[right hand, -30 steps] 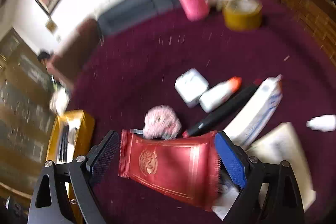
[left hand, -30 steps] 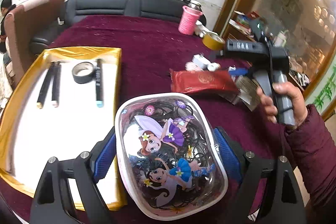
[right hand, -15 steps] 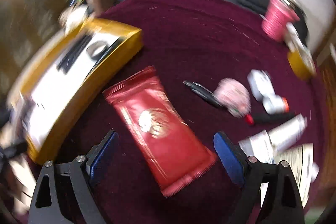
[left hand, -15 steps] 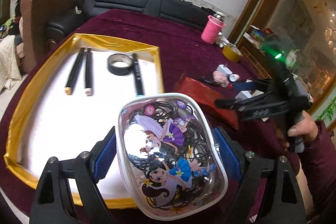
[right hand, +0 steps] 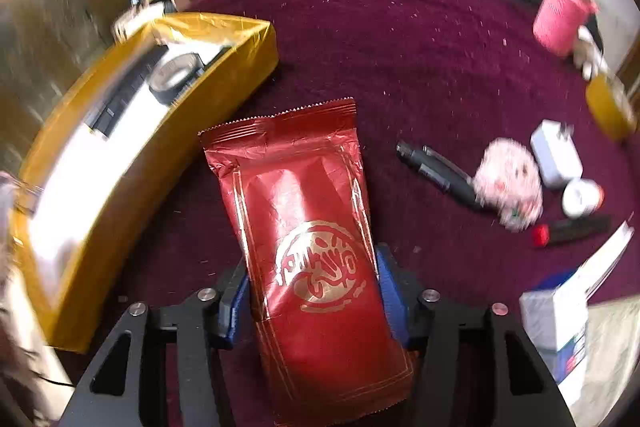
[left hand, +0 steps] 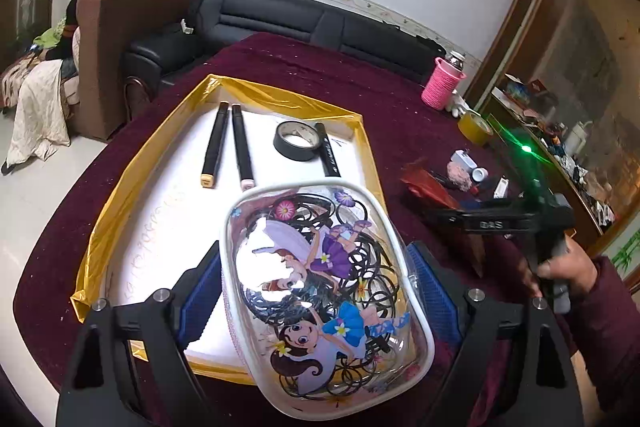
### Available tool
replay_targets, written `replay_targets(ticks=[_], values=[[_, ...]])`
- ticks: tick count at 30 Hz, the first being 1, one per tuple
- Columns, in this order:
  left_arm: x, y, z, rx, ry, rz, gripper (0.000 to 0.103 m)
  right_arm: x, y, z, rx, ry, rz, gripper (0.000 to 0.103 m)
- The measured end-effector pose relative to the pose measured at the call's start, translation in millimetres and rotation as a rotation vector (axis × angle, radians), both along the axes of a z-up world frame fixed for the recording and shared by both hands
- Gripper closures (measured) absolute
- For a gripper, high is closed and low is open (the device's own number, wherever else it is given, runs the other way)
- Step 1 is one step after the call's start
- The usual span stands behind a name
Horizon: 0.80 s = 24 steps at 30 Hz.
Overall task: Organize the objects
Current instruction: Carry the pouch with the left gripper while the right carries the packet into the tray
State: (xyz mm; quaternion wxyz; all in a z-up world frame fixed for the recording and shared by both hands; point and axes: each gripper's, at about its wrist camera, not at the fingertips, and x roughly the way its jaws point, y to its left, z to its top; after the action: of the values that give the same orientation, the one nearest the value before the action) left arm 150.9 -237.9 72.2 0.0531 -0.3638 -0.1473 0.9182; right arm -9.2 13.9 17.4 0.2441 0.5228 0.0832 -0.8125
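My left gripper [left hand: 316, 291] is shut on a clear cartoon pouch [left hand: 324, 291] full of black hair ties, held above the near right corner of the gold tray [left hand: 132, 179]. The tray holds two markers [left hand: 228, 145], a black tape roll [left hand: 297, 140] and a black pen [left hand: 328, 155]. My right gripper [right hand: 312, 297] is shut on a red foil packet [right hand: 312, 251], beside the tray's right wall [right hand: 168, 155]. The right gripper also shows in the left wrist view [left hand: 496, 223], with the packet [left hand: 428, 183] under it.
Loose on the maroon cloth [right hand: 400, 39]: a black pen [right hand: 436, 171], a pink fluffy ball [right hand: 508, 179], a white charger [right hand: 556, 155], a red-capped marker [right hand: 572, 227], a box and papers [right hand: 560, 327], a pink cup [right hand: 560, 15], yellow tape [left hand: 476, 127]. A sofa and chair stand behind.
My right gripper has swung over the red packet and closed on it, its jaws narrowing from wide open. My left gripper has carried the pouch left, over the tray's corner.
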Motion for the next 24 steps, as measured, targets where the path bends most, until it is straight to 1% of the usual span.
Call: replay_targets(ticks=[3,7,10,12,15,19,20,24], values=[[-1,-3,-1,-0.007,-0.007,0.010,0.016,9,14,3,-0.079,-0.002,-0.039,0.047],[-1,-9,6,-0.030,-0.001,0.031,0.016,22,30,15,-0.223,-0.011,-0.083,0.049],[-3,-16,15,-0.065,0.013,0.053,0.016,27,34,31,-0.316,-0.016,-0.084,0.049],[-9,-19,18,-0.092,0.014,0.065,0.016,29,28,41,-0.373,-0.025,-0.070,0.049],[-22,-29,18,-0.133,0.000,0.080,0.016,29,13,51,-0.449,-0.066,-0.046,0.049],[-44,-42,14,-0.190,-0.020,0.087,0.016,20,-20,58,-0.549,-0.162,-0.008,0.049],[-51,-47,11,-0.210,-0.030,0.093,0.016,18,-29,57,-0.563,-0.181,-0.003,0.049],[-71,-56,0,-0.238,-0.066,0.089,0.016,13,-69,47,-0.582,-0.262,0.001,0.049]])
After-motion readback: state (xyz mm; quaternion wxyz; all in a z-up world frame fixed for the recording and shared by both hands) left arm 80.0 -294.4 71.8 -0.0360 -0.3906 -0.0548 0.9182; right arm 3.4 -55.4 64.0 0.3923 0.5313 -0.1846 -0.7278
